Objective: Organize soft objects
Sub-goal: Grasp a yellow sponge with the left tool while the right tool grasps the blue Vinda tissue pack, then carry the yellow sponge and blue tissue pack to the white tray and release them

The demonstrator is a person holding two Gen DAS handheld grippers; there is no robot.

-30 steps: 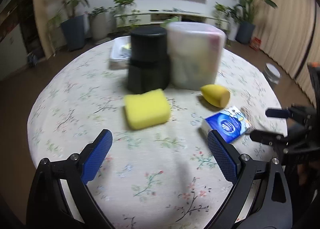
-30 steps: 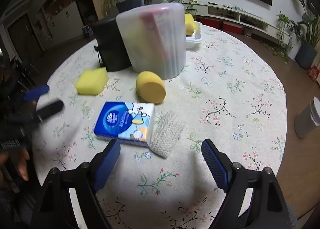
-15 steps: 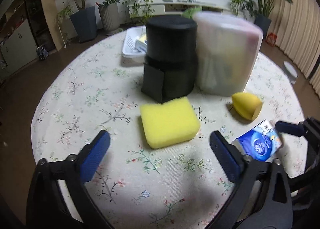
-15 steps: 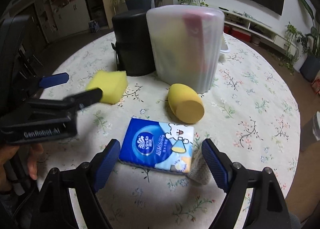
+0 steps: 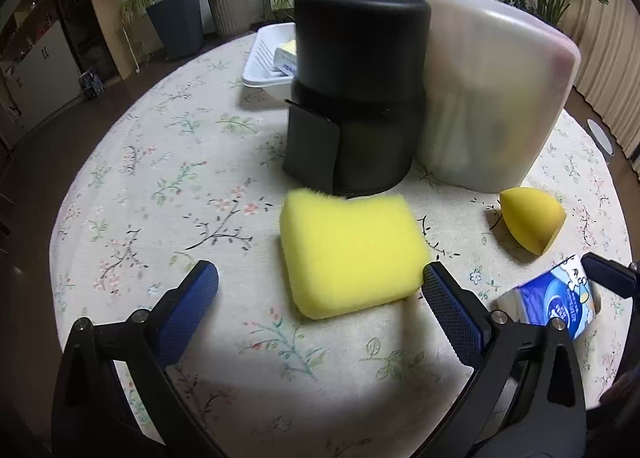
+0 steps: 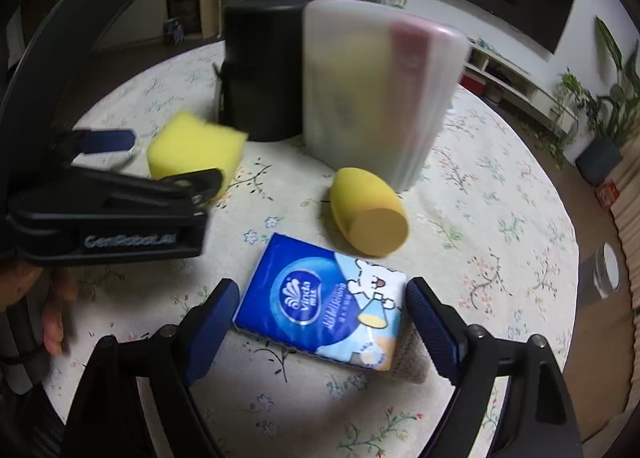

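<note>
The left gripper (image 5: 320, 282) has its blue fingers (image 5: 188, 306) spread wide, having just finished opening over the past second, and nothing is gripped: the yellow sponge (image 5: 352, 250) lies flat on the floral tabletop (image 5: 160, 186) ahead of them, its near right corner just beside the tip of the right finger, though contact cannot be made out through the blur. Behind the sponge stands a black cylindrical container (image 5: 356, 98), and a frosted plastic bin (image 5: 492, 98) stands beside that; a white tray (image 5: 268, 62) sits further back. The right gripper (image 6: 320, 310) also stands wide, its fingers (image 6: 212, 322) straddling the blue tissue pack (image 6: 324, 306), which rests on the tabletop between them without either pad pressing on it. A knitted cloth (image 6: 412, 358) peeks from under the pack's right edge. A yellow egg-shaped sponge (image 6: 368, 214) lies on its side just beyond the pack, near the foot of the bin. In the right wrist view a hand (image 6: 52, 314) shows at the left, under the left gripper's black body.
</note>
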